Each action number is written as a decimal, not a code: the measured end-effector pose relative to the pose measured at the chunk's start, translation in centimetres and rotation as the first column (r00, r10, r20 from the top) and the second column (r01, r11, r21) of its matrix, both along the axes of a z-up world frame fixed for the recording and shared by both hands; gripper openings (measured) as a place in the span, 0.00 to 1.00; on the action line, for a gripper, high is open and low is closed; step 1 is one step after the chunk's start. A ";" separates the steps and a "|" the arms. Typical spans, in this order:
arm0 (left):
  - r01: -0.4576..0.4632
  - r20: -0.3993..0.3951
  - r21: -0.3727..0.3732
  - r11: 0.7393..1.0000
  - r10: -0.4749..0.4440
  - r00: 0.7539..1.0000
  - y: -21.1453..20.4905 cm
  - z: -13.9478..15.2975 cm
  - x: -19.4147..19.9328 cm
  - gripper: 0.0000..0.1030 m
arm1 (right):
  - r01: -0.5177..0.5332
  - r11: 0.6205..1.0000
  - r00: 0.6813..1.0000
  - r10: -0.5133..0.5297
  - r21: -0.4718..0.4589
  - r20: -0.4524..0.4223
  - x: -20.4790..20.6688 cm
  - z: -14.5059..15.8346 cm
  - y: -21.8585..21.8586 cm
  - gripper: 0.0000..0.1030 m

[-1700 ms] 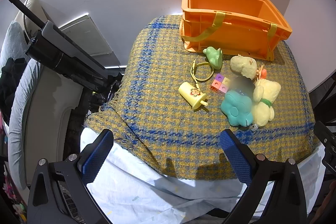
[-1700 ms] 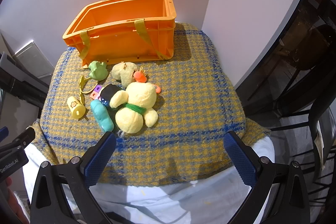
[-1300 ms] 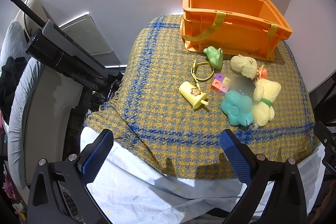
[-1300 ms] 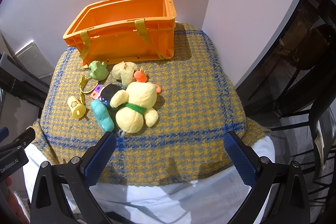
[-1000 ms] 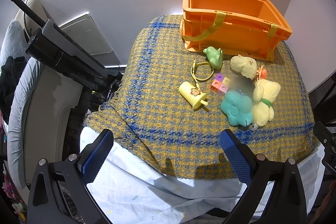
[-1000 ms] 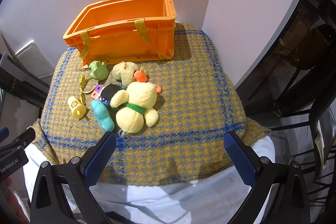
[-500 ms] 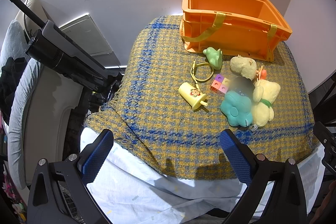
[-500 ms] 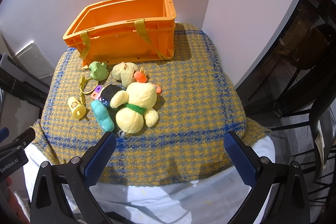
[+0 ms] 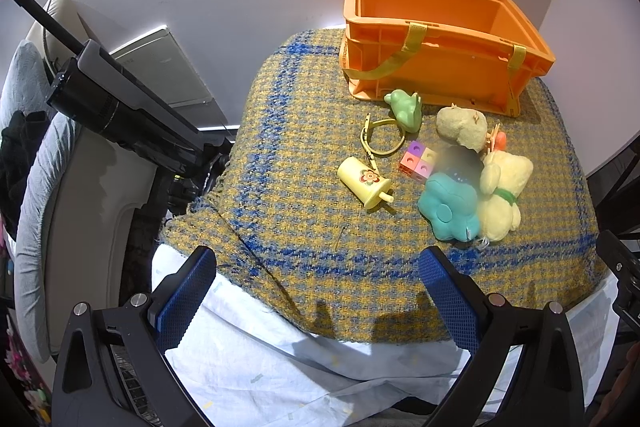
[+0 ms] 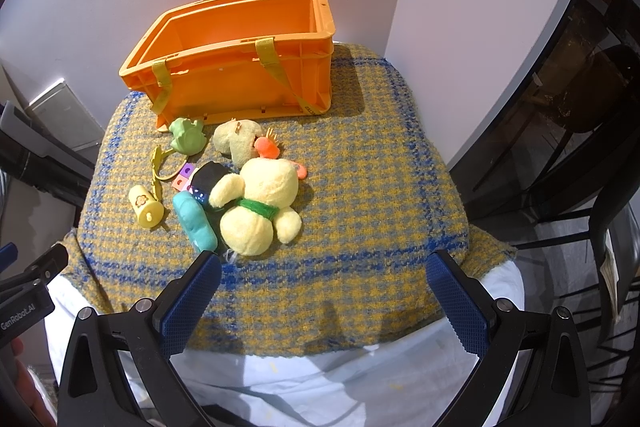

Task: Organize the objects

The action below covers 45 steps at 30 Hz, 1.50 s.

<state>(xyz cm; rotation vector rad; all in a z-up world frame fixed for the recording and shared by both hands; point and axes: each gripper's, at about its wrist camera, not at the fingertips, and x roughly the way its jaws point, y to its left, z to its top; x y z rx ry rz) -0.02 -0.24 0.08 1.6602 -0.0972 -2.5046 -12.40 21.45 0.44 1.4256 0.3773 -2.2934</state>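
Both cameras look forward and down along their own tongs from the near edge of the bench, which is draped in a yellow-and-blue checked woven cloth [image 9: 304,211]. The open orange plastic crate [image 9: 436,39] at the far side serves as landmark. The left wrist view stands back to the left of the crate, so the crate sits upper right and a grey wall fills the rest. The right wrist view [image 10: 244,67] faces the crate almost head-on from the right, nearer the room corner. Both views share the crate, the cloth and the cluster of small toys in front of the crate, seen from middling range.
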 end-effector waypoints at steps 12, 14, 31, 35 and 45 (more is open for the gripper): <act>0.005 0.008 0.002 1.000 -0.005 1.000 0.2 -0.4 -0.5 1.00 | -0.004 1.000 1.000 0.004 0.001 0.000 0.1 0.1 0.0 1.00; 0.008 0.009 0.003 1.000 -0.008 1.000 0.2 -0.4 -0.5 1.00 | -0.004 1.000 1.000 0.004 0.001 0.001 -0.2 -0.3 0.0 1.00; 0.014 0.011 0.015 1.000 -0.014 1.000 0.6 -1.2 -1.6 1.00 | -0.007 1.000 1.000 0.007 -0.006 -0.006 -1.0 -0.8 -0.5 1.00; 0.000 0.006 0.014 1.000 0.000 1.000 0.5 -1.3 -1.9 1.00 | -0.010 1.000 1.000 0.010 -0.007 -0.010 -1.3 -0.9 -0.7 1.00; -0.011 -0.023 0.026 1.000 0.012 1.000 -0.1 -1.9 -3.1 1.00 | -0.018 1.000 1.000 0.017 -0.015 -0.026 -2.1 -1.3 -1.5 1.00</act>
